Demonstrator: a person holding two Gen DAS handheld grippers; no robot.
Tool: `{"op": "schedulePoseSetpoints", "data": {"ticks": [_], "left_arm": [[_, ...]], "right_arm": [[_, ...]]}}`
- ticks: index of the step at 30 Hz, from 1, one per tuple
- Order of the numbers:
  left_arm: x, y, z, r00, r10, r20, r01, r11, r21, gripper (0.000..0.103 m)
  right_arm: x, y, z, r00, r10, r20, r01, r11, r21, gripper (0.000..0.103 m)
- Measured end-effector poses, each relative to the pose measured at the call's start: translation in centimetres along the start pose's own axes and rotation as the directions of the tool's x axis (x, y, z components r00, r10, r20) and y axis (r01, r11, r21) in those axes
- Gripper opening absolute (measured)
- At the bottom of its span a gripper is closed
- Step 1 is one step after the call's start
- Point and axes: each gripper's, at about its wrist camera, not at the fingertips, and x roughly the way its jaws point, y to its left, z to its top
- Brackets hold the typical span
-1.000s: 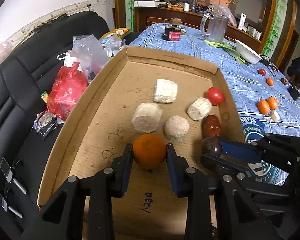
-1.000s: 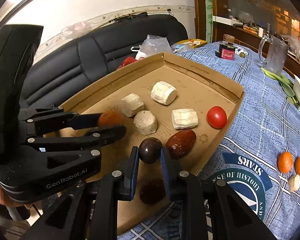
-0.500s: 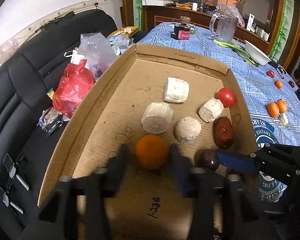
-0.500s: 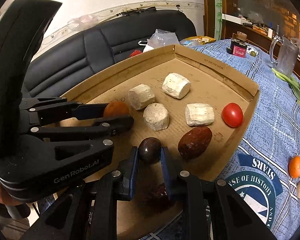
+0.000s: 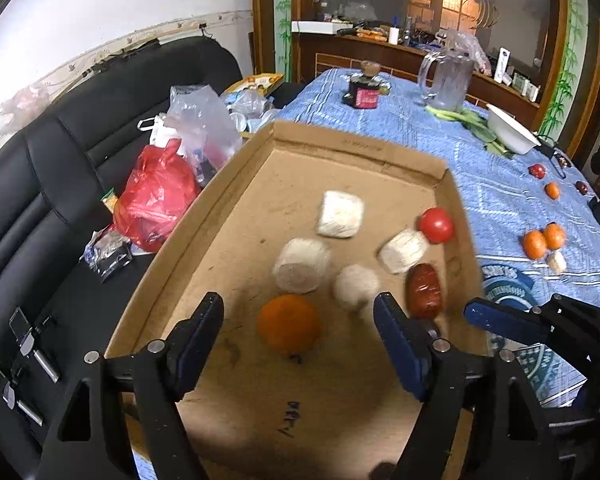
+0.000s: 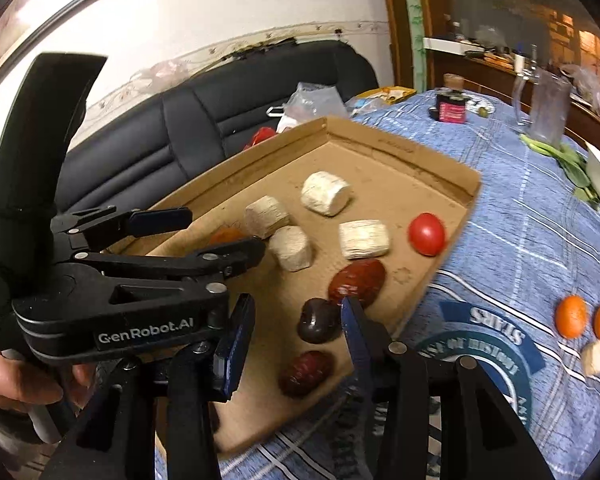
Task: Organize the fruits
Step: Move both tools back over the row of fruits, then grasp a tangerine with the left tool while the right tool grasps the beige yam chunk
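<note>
Where sofa ends, blue-clothed table begins

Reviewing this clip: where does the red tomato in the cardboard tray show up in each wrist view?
Left wrist: the tomato lies right of centre, by the cardboard tray's right wall.
Right wrist: the tomato lies right of centre, near the tray's right edge.
Shared landmark: the pale cylinder just beside the tomato.
</note>
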Motion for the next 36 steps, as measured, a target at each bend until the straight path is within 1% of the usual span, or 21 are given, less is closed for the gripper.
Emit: {"op": "schedulePoseSetpoints", "data": {"ticks": [1,4,9,19,24,28,30,34,36], "left_arm": [[-0.1,-0.2,0.1,1.0,-0.004,0.004,0.004,1.0,0.002,0.08],[-0.6,-1.7,0.4,1.0,-0.023,0.021,0.022,1.0,0.015,0.081],[-0.8,-5.1,0.9,0.997,-0.068,0.025,0.067,0.996,0.051,0.082],[0.3,-12.3,1.0,0.988,-0.154,-0.019,0.155,0.98,0.127,0.083],[1.1,-15.0,1.0,0.982,-0.18,-0.05,0.186,0.971,0.151,0.083],[2.1,-17.1,1.3,0.974,-0.21,-0.082,0.221,0.961,0.164,0.083],[2.5,-17.8,1.5,0.971,-0.219,-0.093,0.232,0.958,0.17,0.083],[3.9,-19.4,2.0,0.964,-0.234,-0.126,0.254,0.951,0.178,0.083],[4.4,-19.8,2.2,0.963,-0.23,-0.138,0.253,0.95,0.184,0.083]], "right_arm": [[-0.4,-0.4,-0.1,1.0,-0.009,0.006,0.009,1.0,0.006,0.049],[-1.8,-1.7,-0.3,0.999,-0.033,0.024,0.032,0.999,0.031,0.049],[-3.9,-4.4,-1.2,0.996,-0.078,0.037,0.074,0.994,0.081,0.049],[-7.6,-10.5,-4.2,0.983,-0.179,0.029,0.171,0.968,0.182,0.049],[-9.4,-14.6,-6.1,0.968,-0.252,0.006,0.243,0.94,0.238,0.049],[-9.9,-17.4,-7.0,0.956,-0.292,-0.027,0.289,0.919,0.268,0.049],[-9.9,-18.6,-7.0,0.953,-0.299,-0.042,0.299,0.914,0.276,0.049],[-9.1,-19.4,-6.2,0.959,-0.278,-0.051,0.282,0.924,0.259,0.049],[-8.2,-19.4,-5.7,0.957,-0.282,-0.06,0.288,0.929,0.231,0.05]]}}
